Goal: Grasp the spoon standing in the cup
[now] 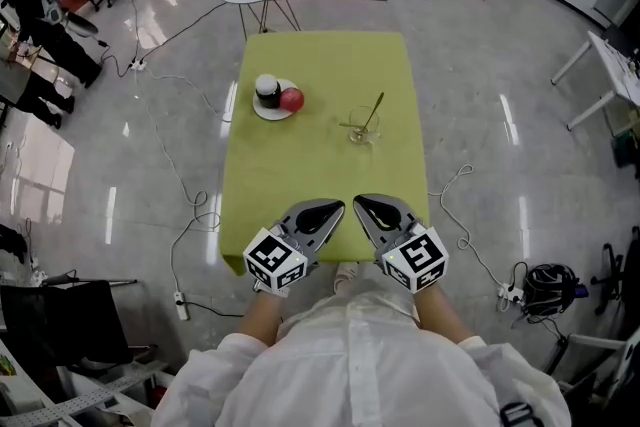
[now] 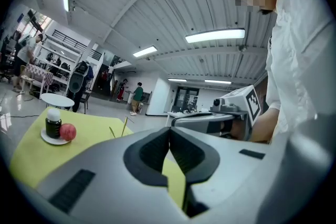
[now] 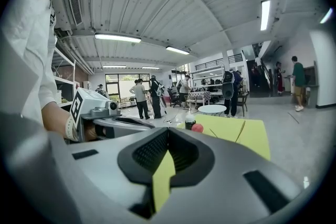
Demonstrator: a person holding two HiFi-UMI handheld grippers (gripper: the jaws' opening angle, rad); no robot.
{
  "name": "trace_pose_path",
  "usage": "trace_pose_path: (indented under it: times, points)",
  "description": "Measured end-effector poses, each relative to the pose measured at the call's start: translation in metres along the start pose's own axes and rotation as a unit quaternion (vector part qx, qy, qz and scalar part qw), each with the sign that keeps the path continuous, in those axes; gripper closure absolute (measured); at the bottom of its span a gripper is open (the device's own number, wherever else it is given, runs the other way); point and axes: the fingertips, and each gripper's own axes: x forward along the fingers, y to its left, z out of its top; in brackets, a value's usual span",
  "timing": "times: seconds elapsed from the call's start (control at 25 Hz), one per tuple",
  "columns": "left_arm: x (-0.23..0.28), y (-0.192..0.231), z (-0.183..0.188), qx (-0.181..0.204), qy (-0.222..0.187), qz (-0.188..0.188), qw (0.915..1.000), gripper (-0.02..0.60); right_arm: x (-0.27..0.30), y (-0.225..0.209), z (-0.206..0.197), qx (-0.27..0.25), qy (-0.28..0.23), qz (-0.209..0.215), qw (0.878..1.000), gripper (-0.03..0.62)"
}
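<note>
With the left gripper (image 1: pixel 330 209) and right gripper (image 1: pixel 366 203) both closed on nothing at the table's (image 1: pixel 320 65) near edge, we risk toppling the cup (image 1: pixel 362 129) near the right edge unless we open the jaws before reaching its leaning spoon (image 1: pixel 372 113).

A lab-like workshop hall: cables (image 1: pixel 207 215) and a power strip (image 1: pixel 181 306) lie on polished floor (image 1: pixel 480 65) left of the left claw (image 1: pixel 330 209); strip lights (image 2: pixel 215 35) overhead.

Yellow-green table (image 1: pixel 320 180) — on it a white plate (image 1: pixel 272 115) and a glass cup (image 1: pixel 360 129).
</note>
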Motion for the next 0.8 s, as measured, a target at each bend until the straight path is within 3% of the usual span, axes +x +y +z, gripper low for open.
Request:
trace_pose_path:
  times: [0.52,0.8]
  points:
    - [0.04,0.04,0.003,-0.001,0.001,0.0,1.0,0.577,0.027,-0.04,0.002,0.011,0.004,0.003,1.0,0.589]
    - [0.053,0.053,-0.003,-0.001,0.013,-0.01,0.9999,0.577,0.033,-0.062,-0.002,0.011,0.014,-0.02,1.0,0.589]
